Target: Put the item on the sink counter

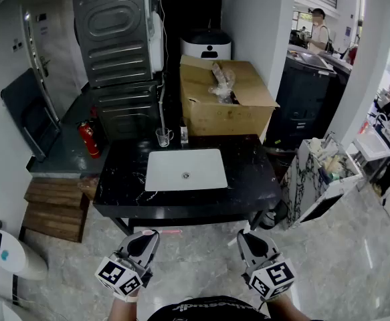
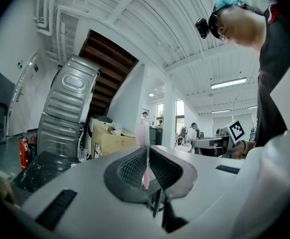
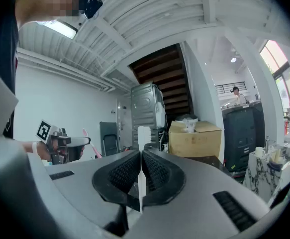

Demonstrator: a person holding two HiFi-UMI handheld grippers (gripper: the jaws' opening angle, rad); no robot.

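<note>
closest to us, low in the head view, is the left gripper (image 1: 149,236). it is squeezed tight on a pink toothbrush (image 2: 143,134). the thin handle runs between its two pads, and the brush end sticks out past the tips. next to it, with a gap between them, is the right gripper (image 1: 245,236). it is squeezed tight on a white toothbrush (image 3: 143,136) in the same way.

both grippers point level and are up in the air in front of the sink counter (image 1: 248,172). neither brush touches the counter.

the counter is black with a white sink (image 1: 186,169) in the middle. near its back edge a clear glass (image 1: 162,137) stands with a small bottle (image 1: 184,136) just beside it. behind them sits a big open cardboard box (image 1: 215,109). a red fire extinguisher (image 1: 87,139) stands to the left of the counter.
</note>
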